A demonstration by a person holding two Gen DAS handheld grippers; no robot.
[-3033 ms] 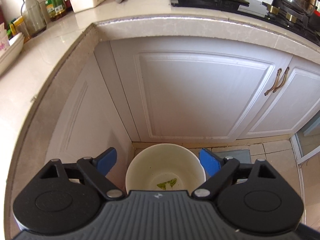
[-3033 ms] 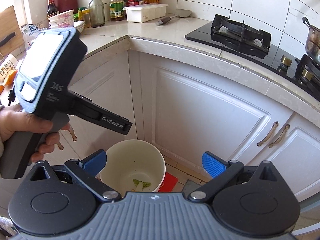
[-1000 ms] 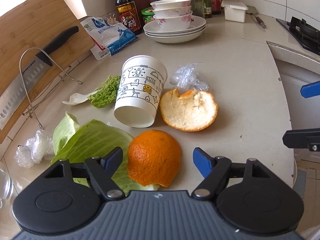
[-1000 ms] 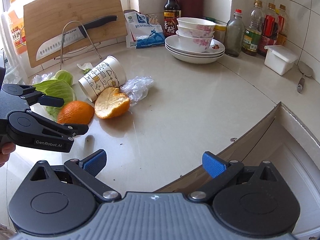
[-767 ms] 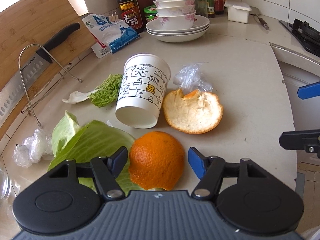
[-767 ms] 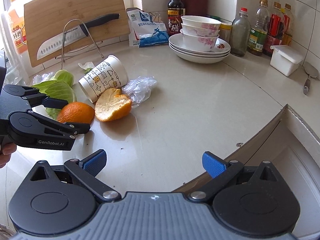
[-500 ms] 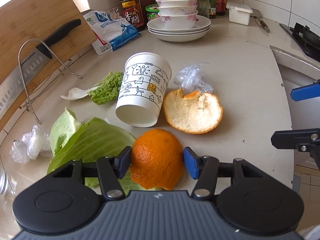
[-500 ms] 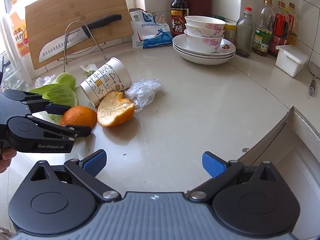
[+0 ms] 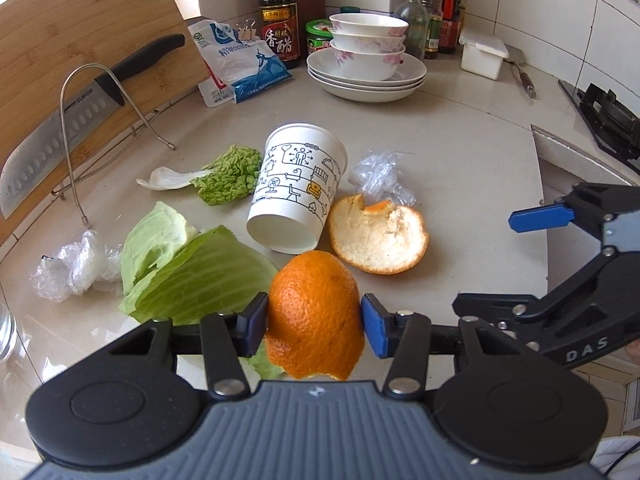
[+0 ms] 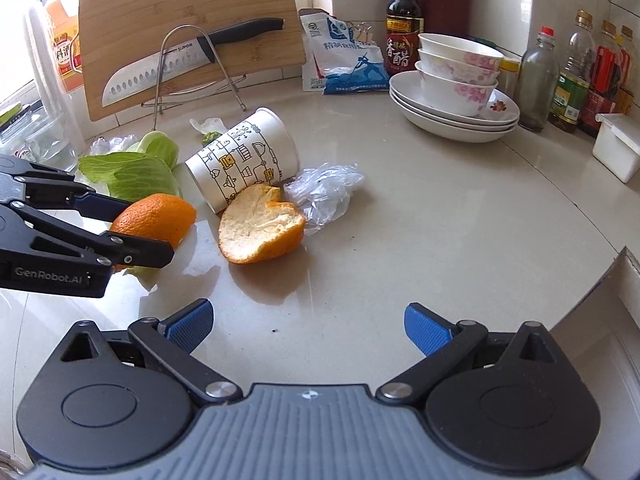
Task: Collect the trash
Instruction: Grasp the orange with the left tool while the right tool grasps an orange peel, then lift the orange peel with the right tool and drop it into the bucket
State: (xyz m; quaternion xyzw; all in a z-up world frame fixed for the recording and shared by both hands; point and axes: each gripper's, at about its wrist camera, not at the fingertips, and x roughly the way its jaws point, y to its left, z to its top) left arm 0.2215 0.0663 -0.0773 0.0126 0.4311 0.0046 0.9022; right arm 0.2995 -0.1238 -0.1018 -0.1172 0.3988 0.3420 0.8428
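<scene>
A domed orange peel (image 9: 316,300) sits between the blue pads of my left gripper (image 9: 314,320). Its jaws are closing and both pads press on the peel, which is slightly raised over a cabbage leaf (image 9: 192,272). In the right wrist view, the left gripper (image 10: 140,228) pinches the same peel (image 10: 160,212). A second peel (image 10: 260,232) lies white side up beside a tipped paper cup (image 10: 244,164) and crumpled plastic (image 10: 324,188). My right gripper (image 10: 308,324) hovers open and empty above bare counter, short of that second peel.
A knife (image 9: 68,120) rests on a wire rack against a wooden board at the back left. Stacked bowls and plates (image 9: 366,64), bottles and a white box (image 9: 482,56) line the back. The counter edge (image 10: 592,292) and a stove (image 9: 608,116) lie to the right. More plastic (image 9: 72,264) sits far left.
The left gripper's jaws came together on the domed orange peel and lifted it a little. The right gripper drifted nearer to the pile of trash, still open.
</scene>
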